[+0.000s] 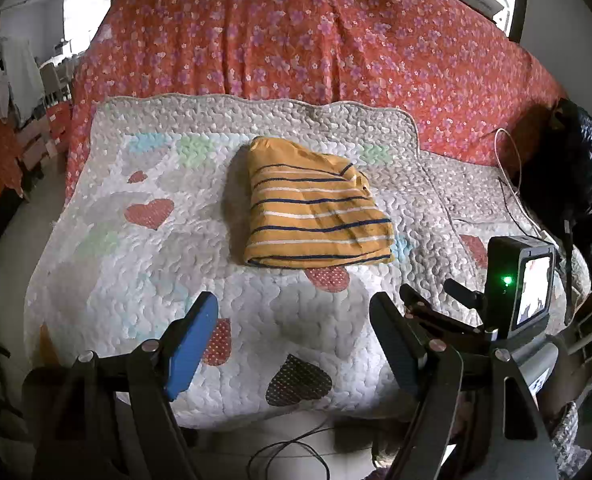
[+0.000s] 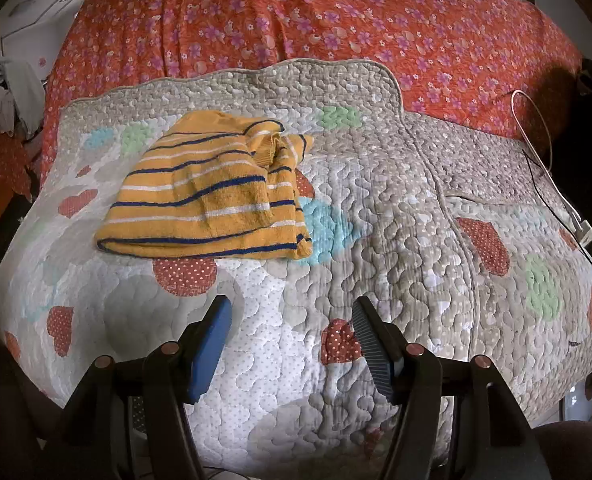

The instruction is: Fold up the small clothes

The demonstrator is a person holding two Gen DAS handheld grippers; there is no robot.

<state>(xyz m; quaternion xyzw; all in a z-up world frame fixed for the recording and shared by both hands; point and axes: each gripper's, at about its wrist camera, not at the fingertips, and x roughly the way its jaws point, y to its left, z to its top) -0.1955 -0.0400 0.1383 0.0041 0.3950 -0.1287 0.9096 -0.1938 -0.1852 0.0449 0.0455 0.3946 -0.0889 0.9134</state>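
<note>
A small yellow garment with navy and white stripes (image 1: 316,210) lies folded into a compact bundle on the white quilted mat with hearts (image 1: 175,288). In the right wrist view the same garment (image 2: 211,204) sits left of centre, a loose layer bunched on its right side. My left gripper (image 1: 296,312) hovers over the mat's near part, short of the garment, open with nothing between its blue pads. My right gripper (image 2: 291,316) is likewise open and empty, held back from the garment and to its right. The right gripper's camera unit (image 1: 528,288) shows at the left view's right edge.
The quilted mat (image 2: 376,200) lies over a red floral bedspread (image 1: 316,32). A dark bag or jacket (image 1: 576,168) and white and black cables (image 1: 512,176) lie at the bed's right side. Clutter and hanging clothes (image 1: 7,80) stand off the bed's left edge. A cable (image 1: 287,452) runs on the floor below.
</note>
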